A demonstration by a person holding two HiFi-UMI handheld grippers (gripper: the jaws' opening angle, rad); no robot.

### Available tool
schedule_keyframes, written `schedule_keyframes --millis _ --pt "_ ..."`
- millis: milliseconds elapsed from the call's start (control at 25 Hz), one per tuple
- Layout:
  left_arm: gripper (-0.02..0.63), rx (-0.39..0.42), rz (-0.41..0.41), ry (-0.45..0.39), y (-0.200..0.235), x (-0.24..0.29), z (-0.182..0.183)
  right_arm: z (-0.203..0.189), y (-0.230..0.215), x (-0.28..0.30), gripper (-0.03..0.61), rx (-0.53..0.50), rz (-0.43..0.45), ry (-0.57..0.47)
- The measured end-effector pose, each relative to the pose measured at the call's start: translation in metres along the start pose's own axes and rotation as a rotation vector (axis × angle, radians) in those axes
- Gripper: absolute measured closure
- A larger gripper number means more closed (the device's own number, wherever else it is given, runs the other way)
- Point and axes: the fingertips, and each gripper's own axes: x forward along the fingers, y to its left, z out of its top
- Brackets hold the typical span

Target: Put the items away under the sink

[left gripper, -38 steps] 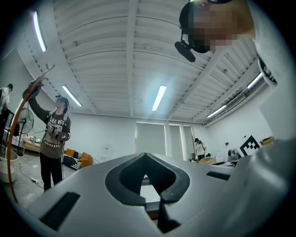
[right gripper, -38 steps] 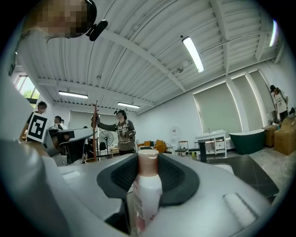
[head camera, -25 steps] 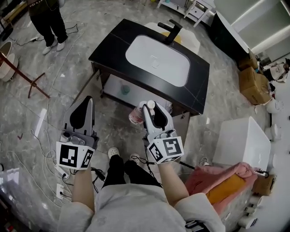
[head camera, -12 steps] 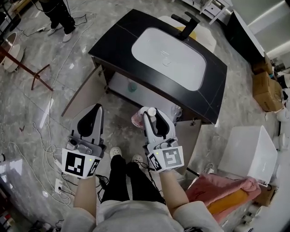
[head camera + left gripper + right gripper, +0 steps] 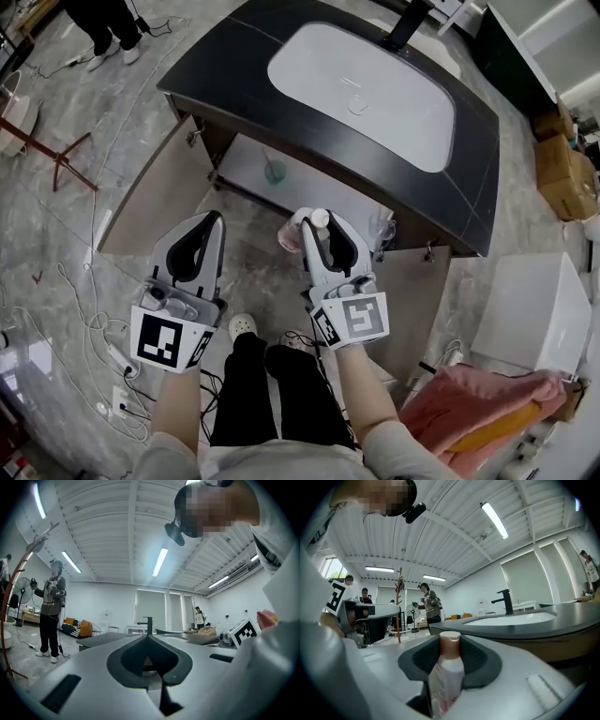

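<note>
Right gripper [image 5: 323, 228] fingers are clamped on the pink-and-white plastic bottle [image 5: 446, 677] with the pale cap, held upright just in front of the open cabinet [image 5: 309, 195] under the black counter [image 5: 216, 66]. Left gripper [image 5: 149, 637] fingers are pinched together, nothing in them.

Head view: from high above, facing steeply down on the counter [image 5: 216, 75] and sink [image 5: 366, 89], with left gripper [image 5: 211, 220] and right gripper [image 5: 319, 223] close beneath the lens. Left gripper view: low, just behind its jaws, facing level along them toward the faucet [image 5: 148, 623], well off. Right gripper view: likewise low and level, with jaws and bottle [image 5: 445, 677] close in the foreground, counter edge near at right. Shared by all three: counter, faucet. Shared by both gripper views: ceiling [image 5: 131, 527].
</note>
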Motion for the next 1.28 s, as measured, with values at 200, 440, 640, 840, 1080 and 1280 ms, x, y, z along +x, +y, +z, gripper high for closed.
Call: schedule_keyframes --millis 200,440,640,840,1080,1280 --pt "0.609 0.022 -0.008 -0.007 0.007 0.007 -0.059 -0.053 -0.021 0.013 0.440 -0.019 -0.013 -0.017" --pt "0.609 0.051 -0.031 -0.031 0.010 0.019 -0.134 -0.121 -0.046 0.031 0.440 -0.055 -0.016 -0.042" --pt "0.609 0.038 -0.028 -0.065 0.020 0.033 -0.197 -0.175 -0.066 0.050 0.440 -0.071 -0.005 -0.068" --pt "0.609 0.041 -0.029 -0.087 0.028 0.043 -0.257 -0.225 -0.083 0.068 0.440 -0.082 -0.005 -0.086" --pt "0.609 0.059 -0.049 -0.106 0.031 0.051 -0.320 -0.275 -0.105 0.085 0.440 -0.099 -0.002 -0.116" --pt "0.609 0.075 -0.055 -0.100 0.031 0.051 -0.350 -0.301 -0.124 0.100 0.440 -0.099 0.000 -0.118"
